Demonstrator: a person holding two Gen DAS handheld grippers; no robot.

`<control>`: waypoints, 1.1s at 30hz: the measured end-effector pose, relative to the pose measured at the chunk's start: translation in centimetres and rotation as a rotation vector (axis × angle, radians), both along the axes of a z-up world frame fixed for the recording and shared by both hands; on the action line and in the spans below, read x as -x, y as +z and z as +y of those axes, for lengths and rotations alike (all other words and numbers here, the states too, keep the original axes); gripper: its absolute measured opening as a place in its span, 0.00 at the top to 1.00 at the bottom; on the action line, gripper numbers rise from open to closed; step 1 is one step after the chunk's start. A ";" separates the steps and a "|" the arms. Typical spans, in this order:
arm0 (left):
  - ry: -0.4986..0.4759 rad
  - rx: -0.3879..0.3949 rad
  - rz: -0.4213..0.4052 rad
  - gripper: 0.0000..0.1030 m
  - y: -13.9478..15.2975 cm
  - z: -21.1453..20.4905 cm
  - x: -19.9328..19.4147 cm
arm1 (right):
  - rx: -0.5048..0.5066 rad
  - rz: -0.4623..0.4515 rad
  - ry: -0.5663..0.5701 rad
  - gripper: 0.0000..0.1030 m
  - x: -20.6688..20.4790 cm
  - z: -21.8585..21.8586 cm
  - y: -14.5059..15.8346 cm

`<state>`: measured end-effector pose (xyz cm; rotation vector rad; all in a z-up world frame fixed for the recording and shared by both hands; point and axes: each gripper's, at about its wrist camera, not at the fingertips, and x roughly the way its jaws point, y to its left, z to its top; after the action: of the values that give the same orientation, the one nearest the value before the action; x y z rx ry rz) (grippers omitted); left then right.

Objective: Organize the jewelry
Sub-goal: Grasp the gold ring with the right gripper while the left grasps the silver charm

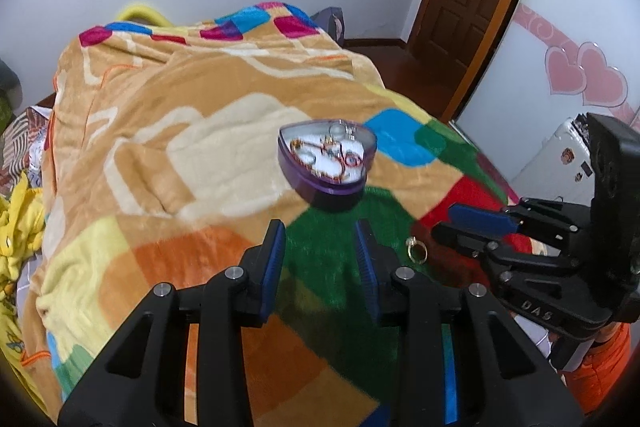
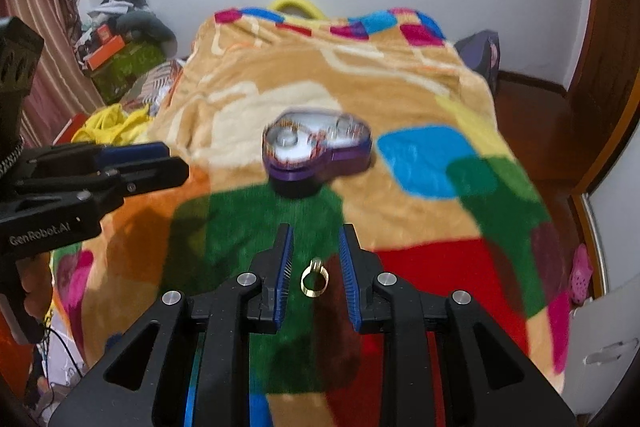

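Reading "GenRobot.AI" on left tongs (image 2: pixel 176 163), "DAS" on right tongs (image 2: pixel 315 241), both parted, empty

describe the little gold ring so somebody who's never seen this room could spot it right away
On the bed's patchwork blanket, look nearer than the purple heart-shaped box. The gold ring lies loose on the dark green patch, between the right gripper fingers, untouched; the other jewelry sits inside the box.

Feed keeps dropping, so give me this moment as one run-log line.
gold ring: loose on blanket, between open right gripper fingers | left gripper: open, empty | heart-shaped purple jewelry box: open, ahead
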<state>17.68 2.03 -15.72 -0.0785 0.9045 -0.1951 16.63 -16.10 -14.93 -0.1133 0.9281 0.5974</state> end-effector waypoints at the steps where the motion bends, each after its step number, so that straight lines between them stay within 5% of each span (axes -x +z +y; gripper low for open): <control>1: 0.000 0.001 0.009 0.66 -0.4 0.0 0.1 | 0.009 0.013 0.004 0.80 0.2 0.0 -0.6; 7: 0.000 0.013 0.058 0.66 -2.3 -0.1 0.6 | 0.064 0.069 0.021 0.80 0.5 0.5 -3.3; 26: -0.094 0.036 0.122 0.67 -5.2 -4.1 -0.3 | 0.058 -0.063 0.048 0.83 1.3 0.1 -3.4; 33: -0.125 0.015 0.122 0.85 -5.8 -5.8 -1.3 | 0.021 -0.072 0.012 0.83 0.9 -1.3 -2.6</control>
<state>18.96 -3.80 -21.54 -0.0484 1.0303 -0.3157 15.73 -17.42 -17.53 -0.1578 0.8649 0.5910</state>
